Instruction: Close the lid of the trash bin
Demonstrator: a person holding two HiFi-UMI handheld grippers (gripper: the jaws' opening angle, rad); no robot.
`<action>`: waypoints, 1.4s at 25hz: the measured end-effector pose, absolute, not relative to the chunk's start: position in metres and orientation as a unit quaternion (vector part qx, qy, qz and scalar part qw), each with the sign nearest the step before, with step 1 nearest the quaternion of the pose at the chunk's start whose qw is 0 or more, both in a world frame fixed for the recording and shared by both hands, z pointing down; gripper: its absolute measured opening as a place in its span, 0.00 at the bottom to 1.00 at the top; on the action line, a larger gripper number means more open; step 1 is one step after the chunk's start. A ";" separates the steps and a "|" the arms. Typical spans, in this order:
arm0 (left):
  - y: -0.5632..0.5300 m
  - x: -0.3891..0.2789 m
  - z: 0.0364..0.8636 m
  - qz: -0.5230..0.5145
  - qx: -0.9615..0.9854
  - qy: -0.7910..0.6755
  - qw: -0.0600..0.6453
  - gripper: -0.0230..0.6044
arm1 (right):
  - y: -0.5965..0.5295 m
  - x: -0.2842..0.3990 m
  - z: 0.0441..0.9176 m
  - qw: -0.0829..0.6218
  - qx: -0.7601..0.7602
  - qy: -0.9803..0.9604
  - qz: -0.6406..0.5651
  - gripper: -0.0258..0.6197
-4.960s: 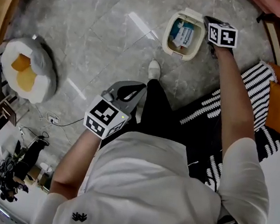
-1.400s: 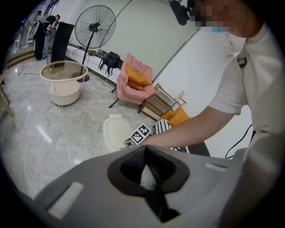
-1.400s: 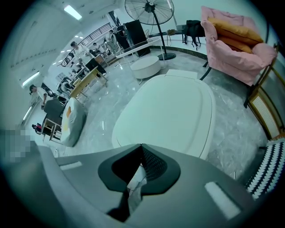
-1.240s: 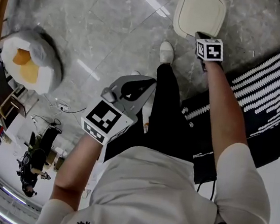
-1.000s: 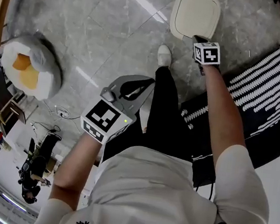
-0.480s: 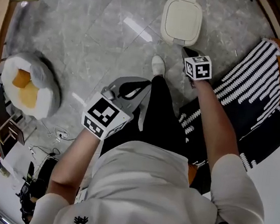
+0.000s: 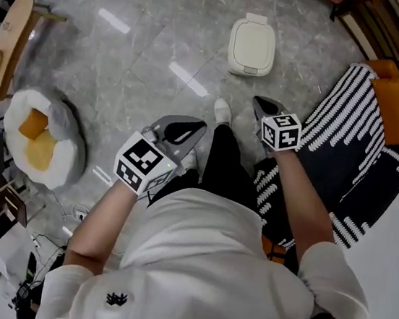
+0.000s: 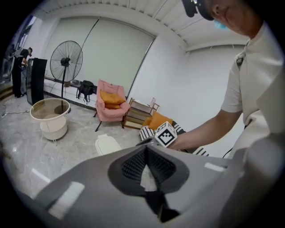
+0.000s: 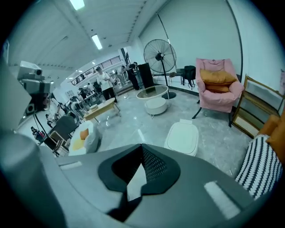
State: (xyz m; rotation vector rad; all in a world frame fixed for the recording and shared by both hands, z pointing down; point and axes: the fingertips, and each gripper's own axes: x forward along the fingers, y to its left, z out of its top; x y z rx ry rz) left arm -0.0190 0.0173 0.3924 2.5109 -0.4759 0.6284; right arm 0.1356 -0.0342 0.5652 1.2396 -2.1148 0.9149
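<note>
- Bin stands on the grey floor, ahead of the person's foot and well apart from both tools.
- Lid lies flat over the opening; no gap shows in the head view or the right gripper view. Judged: task looks complete.
- Left hand-held gripper: jaws pressed together at the tips, nothing between them.
- Right hand-held gripper: the same, tips meeting, empty, pointing toward the bin.
- If the front edge proves unseated, push straight down there with the right tips; a slanted push may slide the bin on smooth stone.
</note>
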 end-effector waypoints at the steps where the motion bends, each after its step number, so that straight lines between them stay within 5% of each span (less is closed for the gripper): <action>1: 0.024 -0.026 0.387 0.228 0.924 -0.177 0.249 0.12 | -0.024 0.130 0.549 0.250 0.459 -0.784 0.335 0.04; 13: 0.086 -0.088 0.335 0.185 0.927 -0.217 0.243 0.12 | 0.091 0.081 0.404 0.192 0.462 -0.820 0.277 0.04; 35: 0.133 -0.133 0.341 0.186 0.918 -0.249 0.247 0.12 | 0.166 0.050 0.362 0.168 0.470 -0.830 0.249 0.04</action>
